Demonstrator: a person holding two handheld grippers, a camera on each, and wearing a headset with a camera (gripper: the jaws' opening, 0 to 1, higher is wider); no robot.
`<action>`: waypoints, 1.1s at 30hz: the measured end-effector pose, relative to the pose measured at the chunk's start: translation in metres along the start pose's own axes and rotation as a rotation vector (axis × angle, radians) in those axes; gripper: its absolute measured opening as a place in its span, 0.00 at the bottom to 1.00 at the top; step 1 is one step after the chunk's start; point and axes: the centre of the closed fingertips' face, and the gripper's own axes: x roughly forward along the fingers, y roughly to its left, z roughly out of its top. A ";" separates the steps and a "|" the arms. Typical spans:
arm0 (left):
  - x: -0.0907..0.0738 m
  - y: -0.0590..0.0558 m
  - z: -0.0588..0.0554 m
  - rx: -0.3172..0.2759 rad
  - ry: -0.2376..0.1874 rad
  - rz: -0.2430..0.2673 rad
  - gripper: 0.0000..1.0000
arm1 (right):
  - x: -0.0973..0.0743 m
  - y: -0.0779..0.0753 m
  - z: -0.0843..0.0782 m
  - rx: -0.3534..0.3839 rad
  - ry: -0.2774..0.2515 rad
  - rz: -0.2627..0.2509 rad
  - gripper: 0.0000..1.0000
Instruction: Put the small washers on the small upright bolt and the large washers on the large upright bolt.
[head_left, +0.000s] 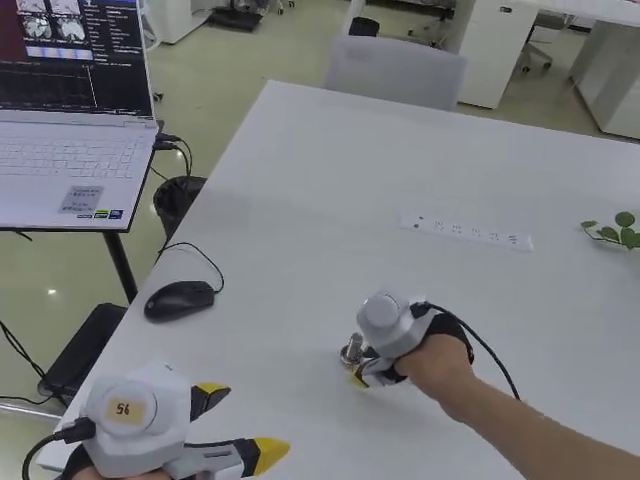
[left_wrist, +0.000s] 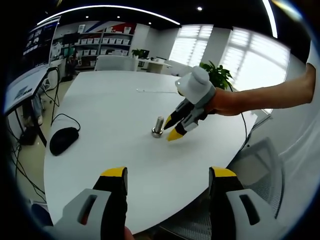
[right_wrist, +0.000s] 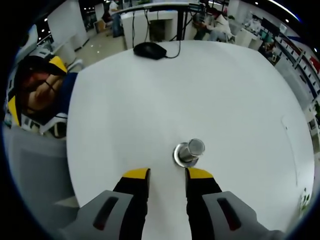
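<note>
One steel upright bolt (head_left: 352, 350) stands on the white table (head_left: 330, 200). It has a flat metal ring around its foot (right_wrist: 181, 156); I cannot tell whether that is a washer or the bolt's own base. My right gripper (head_left: 358, 378) is just behind the bolt (right_wrist: 190, 149), with its jaws open and nothing between them (right_wrist: 168, 174). My left gripper (head_left: 240, 420) hangs at the table's near left edge. It is open wide (left_wrist: 168, 172) and points at the bolt (left_wrist: 158, 126) and the right gripper (left_wrist: 172, 127).
A black mouse (head_left: 180, 299) with its cable lies at the table's left edge. A white power strip (head_left: 465, 230) lies farther back, a plant (head_left: 615, 230) at the far right. A laptop (head_left: 70, 150) stands on a side stand at left, a grey chair (head_left: 395, 68) beyond the table.
</note>
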 end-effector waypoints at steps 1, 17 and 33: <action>0.001 -0.001 0.001 0.004 0.001 -0.002 0.65 | -0.002 0.005 -0.001 -0.002 -0.009 0.006 0.31; 0.015 -0.013 -0.001 0.054 0.028 -0.044 0.65 | -0.043 0.055 -0.081 0.152 -0.151 0.015 0.34; 0.032 -0.020 0.001 0.116 0.069 -0.073 0.65 | -0.087 0.029 -0.136 0.395 -0.321 -0.100 0.50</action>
